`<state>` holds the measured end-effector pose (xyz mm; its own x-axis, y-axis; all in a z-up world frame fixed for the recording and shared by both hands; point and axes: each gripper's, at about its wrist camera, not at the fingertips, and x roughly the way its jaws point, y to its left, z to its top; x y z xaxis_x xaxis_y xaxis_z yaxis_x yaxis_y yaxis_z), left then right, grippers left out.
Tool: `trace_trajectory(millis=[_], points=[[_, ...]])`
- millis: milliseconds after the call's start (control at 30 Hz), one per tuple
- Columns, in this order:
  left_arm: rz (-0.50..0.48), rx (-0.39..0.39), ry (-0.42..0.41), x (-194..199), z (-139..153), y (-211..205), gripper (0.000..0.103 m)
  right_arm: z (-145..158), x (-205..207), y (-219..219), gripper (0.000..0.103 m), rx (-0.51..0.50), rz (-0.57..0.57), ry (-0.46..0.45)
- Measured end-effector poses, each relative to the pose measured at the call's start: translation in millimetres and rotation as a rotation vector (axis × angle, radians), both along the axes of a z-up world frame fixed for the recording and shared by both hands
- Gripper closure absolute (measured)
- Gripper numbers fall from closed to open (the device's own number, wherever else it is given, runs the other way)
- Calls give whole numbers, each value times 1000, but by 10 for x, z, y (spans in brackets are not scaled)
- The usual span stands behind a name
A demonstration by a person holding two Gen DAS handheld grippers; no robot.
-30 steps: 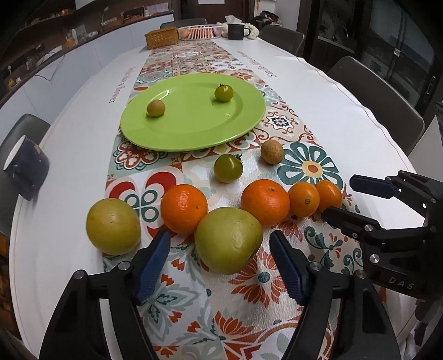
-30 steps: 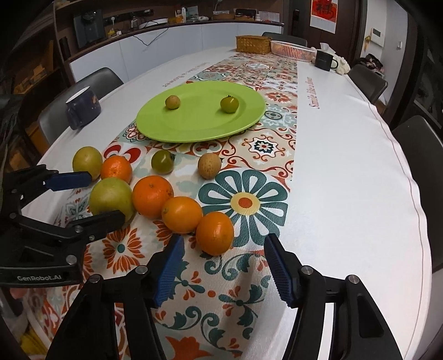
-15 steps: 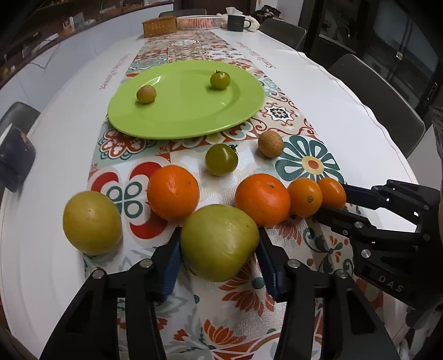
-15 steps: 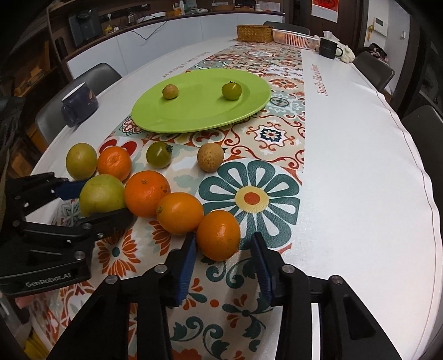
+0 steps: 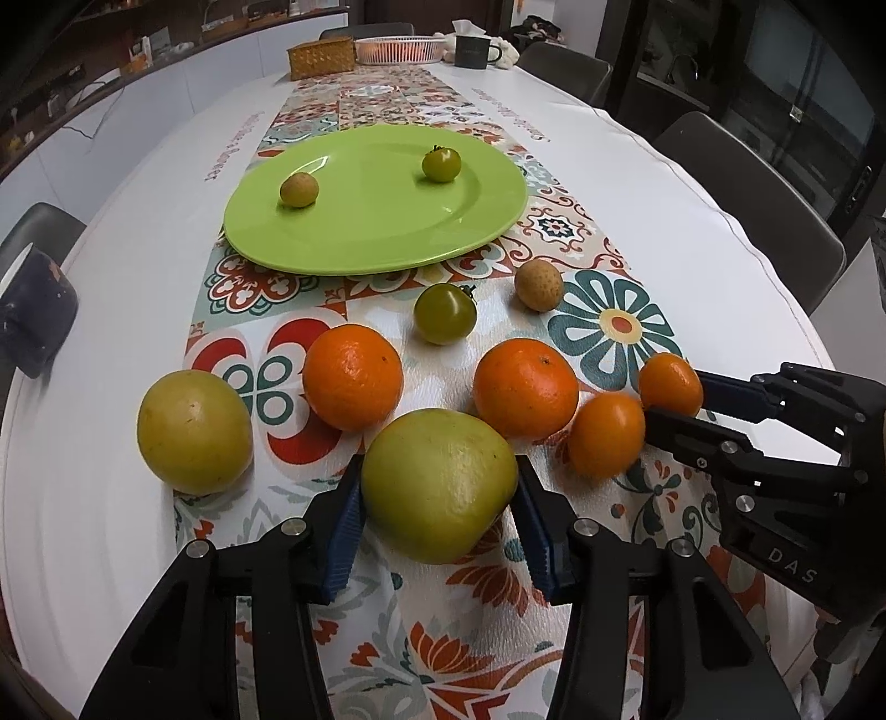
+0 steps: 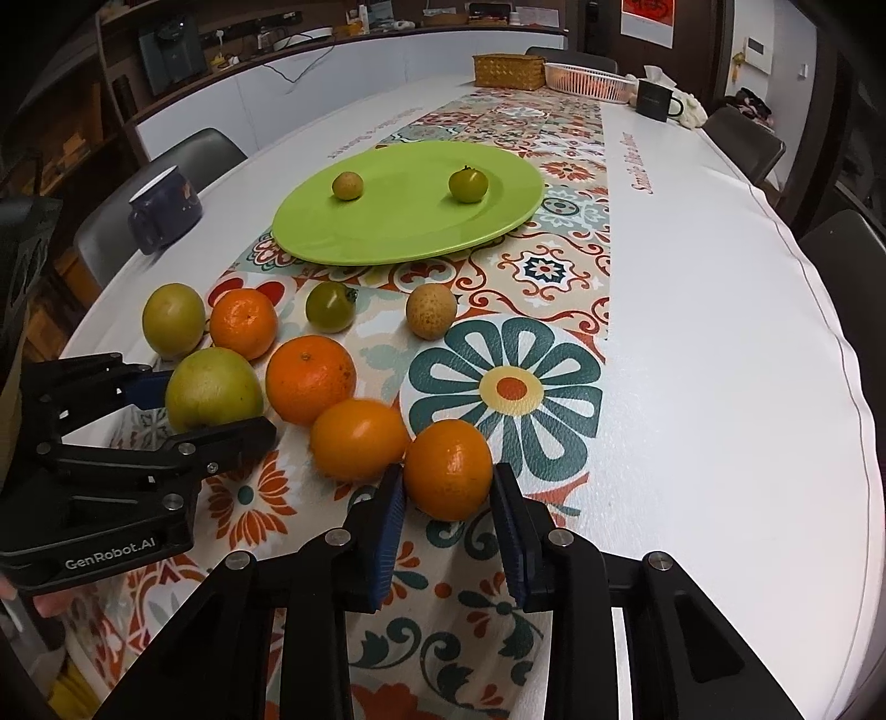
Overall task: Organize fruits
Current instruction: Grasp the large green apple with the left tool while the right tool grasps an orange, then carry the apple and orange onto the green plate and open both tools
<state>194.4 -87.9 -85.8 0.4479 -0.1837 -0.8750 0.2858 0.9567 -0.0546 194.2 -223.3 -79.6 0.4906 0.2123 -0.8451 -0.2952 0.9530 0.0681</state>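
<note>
My left gripper (image 5: 440, 518) is shut on a large yellow-green fruit (image 5: 437, 484) at the near end of the patterned runner. My right gripper (image 6: 447, 507) is shut on a small orange (image 6: 447, 468); it also shows in the left wrist view (image 5: 670, 385). A green plate (image 5: 376, 199) farther back holds a small brown fruit (image 5: 299, 189) and a green tomato (image 5: 441, 164). Loose on the runner lie a second yellow-green fruit (image 5: 195, 432), three oranges (image 5: 353, 376) (image 5: 526, 387) (image 5: 606, 435), a green tomato (image 5: 444, 313) and a brown fruit (image 5: 538, 286).
A dark blue mug (image 6: 163, 213) stands at the table's left edge. At the far end are a wicker basket (image 5: 321, 56), a white basket (image 5: 398, 49) and a dark mug (image 5: 473, 50). Chairs line both sides of the table.
Both grippers moved forward and closed: the left onto the large yellow-green fruit, the right onto the small orange. The other fruits have not moved.
</note>
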Motion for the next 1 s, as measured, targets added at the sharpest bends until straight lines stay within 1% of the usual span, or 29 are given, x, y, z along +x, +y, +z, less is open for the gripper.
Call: trace_trajectory(millis=[300,467,800,1000], points=[[0,-14,-31,-85,124,33,54,131,-90,18,71,-1,-5,-29],[0,-23,-69,-147,262,63,54,225,-133,26,71,3,-10,-48],[0,-34,-176,-167,642,144,54,631,-165,104,71,30,-4,-155],[-2,-22,-244,-74,875,188,54,844,-78,164,71,50,-6,-215]])
